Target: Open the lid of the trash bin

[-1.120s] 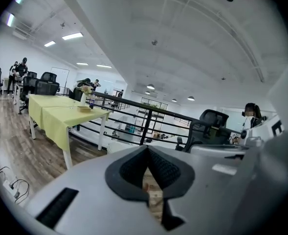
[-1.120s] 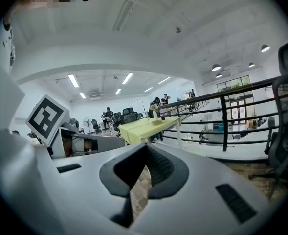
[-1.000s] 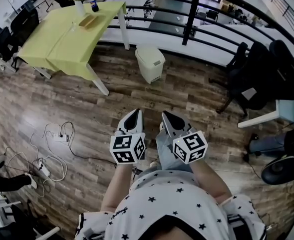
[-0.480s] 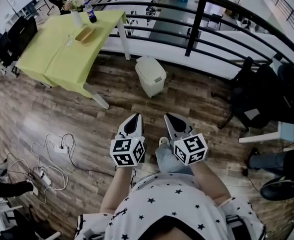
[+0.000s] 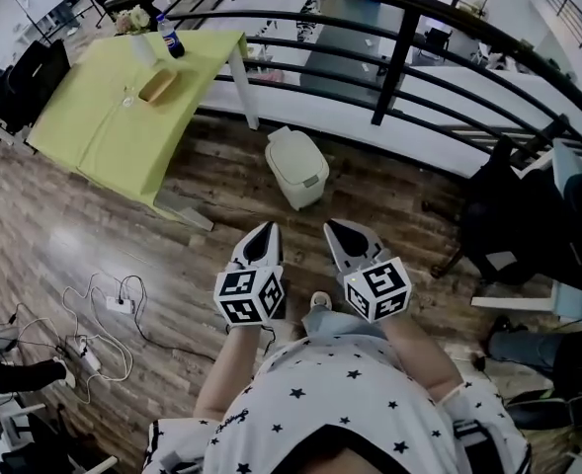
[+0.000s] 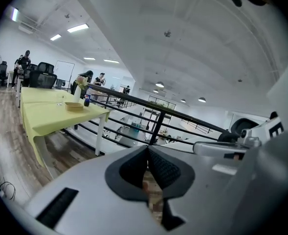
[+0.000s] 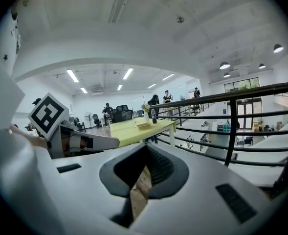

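Head view looks steeply down; both gripper views face the railing (image 5: 396,62).

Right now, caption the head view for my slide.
Shut and empty, the left hand-held gripper and right hand-held gripper point toward the closed white trash bin near the yellow table.
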### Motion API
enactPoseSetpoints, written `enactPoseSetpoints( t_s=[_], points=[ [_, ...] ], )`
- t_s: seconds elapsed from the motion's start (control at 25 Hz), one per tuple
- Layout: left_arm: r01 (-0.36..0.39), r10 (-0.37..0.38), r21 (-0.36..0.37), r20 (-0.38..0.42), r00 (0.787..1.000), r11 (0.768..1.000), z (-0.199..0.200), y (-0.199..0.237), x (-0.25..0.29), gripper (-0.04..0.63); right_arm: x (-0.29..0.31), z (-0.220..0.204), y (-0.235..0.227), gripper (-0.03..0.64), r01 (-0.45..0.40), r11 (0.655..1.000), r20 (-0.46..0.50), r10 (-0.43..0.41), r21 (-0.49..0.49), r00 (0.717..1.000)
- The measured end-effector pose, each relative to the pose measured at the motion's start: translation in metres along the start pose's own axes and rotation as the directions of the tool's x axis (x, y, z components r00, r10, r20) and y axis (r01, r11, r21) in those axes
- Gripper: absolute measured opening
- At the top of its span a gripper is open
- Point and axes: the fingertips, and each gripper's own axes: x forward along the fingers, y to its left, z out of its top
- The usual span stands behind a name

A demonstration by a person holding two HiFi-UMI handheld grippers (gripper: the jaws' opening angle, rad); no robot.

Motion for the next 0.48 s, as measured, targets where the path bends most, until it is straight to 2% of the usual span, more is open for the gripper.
enactPoseSetpoints(
  t_s=[0.32, 0.48],
  points=[
    [-0.057, 0.057, -0.024, -0.010, 0.998, 0.998, 0.013, 0.015, 0.058, 0.012, 0.043, 0.002, -0.057, -0.008, -0.016, 1.000, -0.025, 0.016, 0.002, 1.000],
    [-0.068, 0.066, -0.036, -0.043, 0.997, 0.997, 0.012, 0.019, 0.078, 0.012, 0.060, -0.003, -0.076, -0.008, -0.008, 1.000, -0.048, 0.008, 0.011, 0.999]
  ],
)
